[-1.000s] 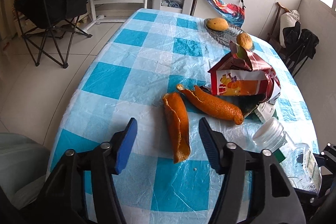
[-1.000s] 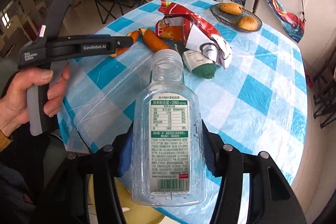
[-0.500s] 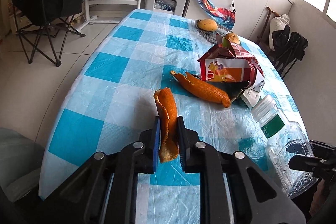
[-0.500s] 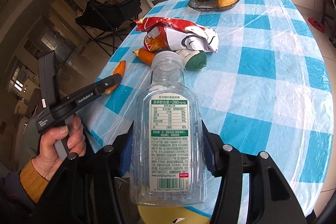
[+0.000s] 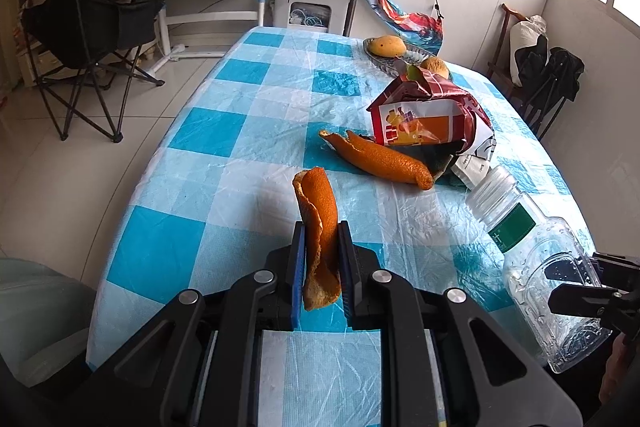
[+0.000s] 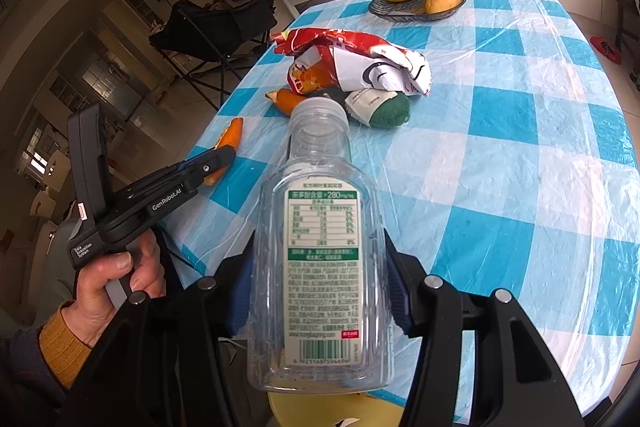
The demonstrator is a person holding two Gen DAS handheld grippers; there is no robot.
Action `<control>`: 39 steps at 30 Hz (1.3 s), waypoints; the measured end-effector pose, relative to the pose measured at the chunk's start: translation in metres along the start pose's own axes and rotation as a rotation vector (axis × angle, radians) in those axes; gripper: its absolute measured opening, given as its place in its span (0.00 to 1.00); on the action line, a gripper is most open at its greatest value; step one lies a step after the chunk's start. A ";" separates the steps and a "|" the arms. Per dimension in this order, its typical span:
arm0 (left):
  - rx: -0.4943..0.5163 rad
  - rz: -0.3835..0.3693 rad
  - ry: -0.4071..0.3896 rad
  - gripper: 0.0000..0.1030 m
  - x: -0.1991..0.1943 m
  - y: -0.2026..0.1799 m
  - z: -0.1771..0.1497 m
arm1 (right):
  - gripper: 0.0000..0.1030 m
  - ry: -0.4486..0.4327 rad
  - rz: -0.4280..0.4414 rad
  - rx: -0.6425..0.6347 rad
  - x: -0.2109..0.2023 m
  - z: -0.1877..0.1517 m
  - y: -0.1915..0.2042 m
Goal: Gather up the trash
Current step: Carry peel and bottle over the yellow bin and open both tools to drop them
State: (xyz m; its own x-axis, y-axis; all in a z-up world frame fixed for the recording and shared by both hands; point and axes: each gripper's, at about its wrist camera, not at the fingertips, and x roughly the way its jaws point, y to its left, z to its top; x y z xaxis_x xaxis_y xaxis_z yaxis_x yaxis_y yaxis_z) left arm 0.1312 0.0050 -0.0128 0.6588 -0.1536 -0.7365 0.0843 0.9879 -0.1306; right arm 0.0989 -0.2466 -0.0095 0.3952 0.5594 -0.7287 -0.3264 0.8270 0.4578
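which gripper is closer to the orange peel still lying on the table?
Left. The left gripper, shut on another peel, sits just short of the lying peel. The right gripper, holding the bottle, is farther back, off to its right.

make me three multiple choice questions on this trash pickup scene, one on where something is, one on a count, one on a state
1. Where does the second orange peel lie?
A. in the fruit bowl
B. on the tablecloth against the snack bag
C. on the floor

2. How many fruits are in the bowl?
A. one
B. two
C. four

3. What state is the plastic bottle in?
A. capped and full
B. uncapped and empty
C. crushed flat

Answers: 1 B, it rests beside the snack bag. 2 B, two yellow-orange fruits show in the right wrist view. 3 B, its mouth is open and its body is clear, held by the right gripper.
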 end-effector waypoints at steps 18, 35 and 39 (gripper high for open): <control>0.019 -0.020 -0.037 0.14 -0.029 0.000 -0.016 | 0.53 0.091 0.062 -0.172 0.000 -0.062 0.061; 0.135 -0.177 0.017 0.14 -0.082 -0.029 -0.076 | 0.88 -0.086 -0.115 -0.171 -0.041 -0.088 0.070; 0.254 -0.244 0.115 0.14 -0.085 -0.053 -0.102 | 0.90 -0.201 -0.131 0.010 -0.058 -0.075 0.042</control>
State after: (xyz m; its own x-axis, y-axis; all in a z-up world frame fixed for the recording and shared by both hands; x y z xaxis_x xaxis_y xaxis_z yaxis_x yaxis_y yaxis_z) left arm -0.0057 -0.0363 -0.0107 0.5093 -0.3723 -0.7758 0.4207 0.8942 -0.1529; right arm -0.0023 -0.2483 0.0135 0.5972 0.4462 -0.6665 -0.2526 0.8933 0.3718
